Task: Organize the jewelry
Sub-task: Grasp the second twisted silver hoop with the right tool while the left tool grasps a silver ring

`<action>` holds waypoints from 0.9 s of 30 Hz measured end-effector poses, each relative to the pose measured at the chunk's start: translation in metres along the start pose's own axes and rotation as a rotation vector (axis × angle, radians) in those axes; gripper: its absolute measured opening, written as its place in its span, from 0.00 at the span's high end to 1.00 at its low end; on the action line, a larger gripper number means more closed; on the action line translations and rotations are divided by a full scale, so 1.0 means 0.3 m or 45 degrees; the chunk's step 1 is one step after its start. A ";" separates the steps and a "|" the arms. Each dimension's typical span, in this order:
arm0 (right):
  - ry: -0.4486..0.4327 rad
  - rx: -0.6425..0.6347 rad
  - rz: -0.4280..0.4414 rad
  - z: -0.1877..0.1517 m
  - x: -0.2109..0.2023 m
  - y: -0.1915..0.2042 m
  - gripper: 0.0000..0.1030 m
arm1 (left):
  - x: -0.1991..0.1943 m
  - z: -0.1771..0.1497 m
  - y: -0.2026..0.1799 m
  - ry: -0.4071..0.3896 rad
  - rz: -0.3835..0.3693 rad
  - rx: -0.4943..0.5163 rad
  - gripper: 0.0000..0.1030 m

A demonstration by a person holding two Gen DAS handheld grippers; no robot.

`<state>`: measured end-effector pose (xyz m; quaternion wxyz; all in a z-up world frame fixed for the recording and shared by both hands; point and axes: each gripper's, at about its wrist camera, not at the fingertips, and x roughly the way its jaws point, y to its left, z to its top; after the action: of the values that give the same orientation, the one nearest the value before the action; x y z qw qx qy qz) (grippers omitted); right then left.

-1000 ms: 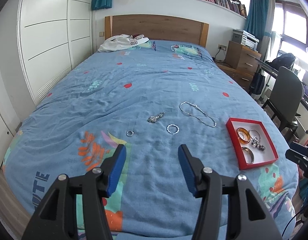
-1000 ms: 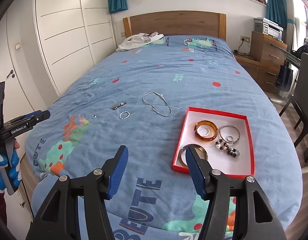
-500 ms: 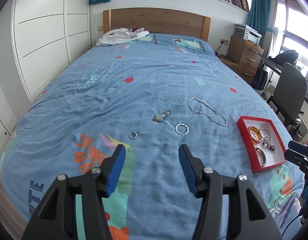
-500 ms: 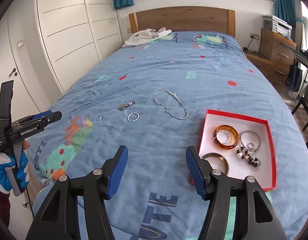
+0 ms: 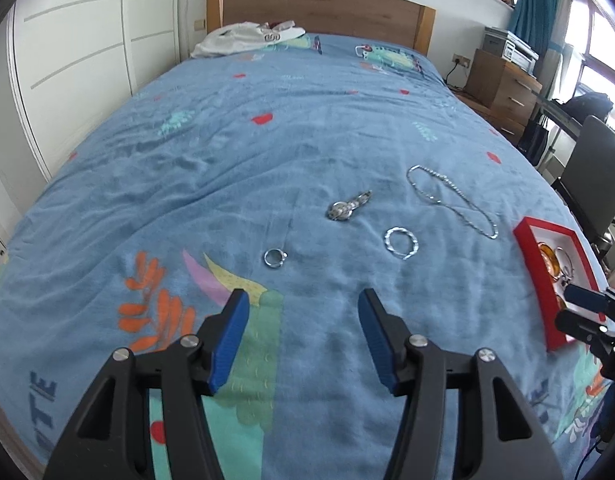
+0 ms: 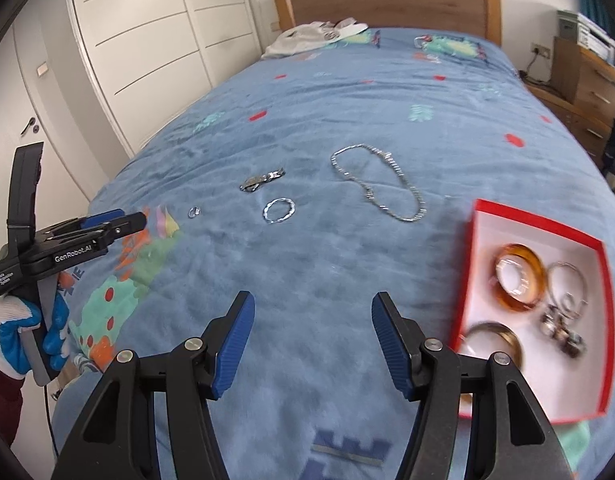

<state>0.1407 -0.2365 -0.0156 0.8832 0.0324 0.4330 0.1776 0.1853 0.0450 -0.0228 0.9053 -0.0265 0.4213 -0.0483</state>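
Note:
Loose jewelry lies on the blue bedspread: a small silver ring (image 5: 274,257) (image 6: 194,211), a silver pendant clump (image 5: 347,206) (image 6: 261,181), a twisted silver bracelet (image 5: 401,242) (image 6: 279,210) and a long silver chain (image 5: 451,199) (image 6: 381,184). A red box (image 6: 537,228) (image 5: 525,236) at the right holds an amber bangle (image 6: 521,282), a gold bangle (image 6: 497,338) and other pieces. My left gripper (image 5: 303,306) is open just short of the ring, nothing between its fingers. My right gripper (image 6: 311,306) is open over bare bedspread left of the box.
A white garment (image 5: 247,36) lies by the wooden headboard (image 5: 319,4). White wardrobe doors (image 6: 147,40) run along the left of the bed. A wooden dresser (image 5: 503,88) and a dark chair (image 5: 595,176) stand to the right. A gloved hand (image 6: 23,324) holds the left gripper.
Both grippers have moved forward and down toward the bedspread, so the jewelry and the red box look larger and nearer. Both stay open and empty.

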 end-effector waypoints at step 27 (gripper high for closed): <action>0.083 -0.082 0.147 0.238 0.575 0.109 0.42 | 0.381 0.047 0.110 0.064 -0.002 -0.052 0.52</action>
<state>0.2837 -0.1402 -0.0941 0.8574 0.0233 0.4531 0.2431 0.2715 0.0655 -0.1035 0.8937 -0.0442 0.4446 -0.0411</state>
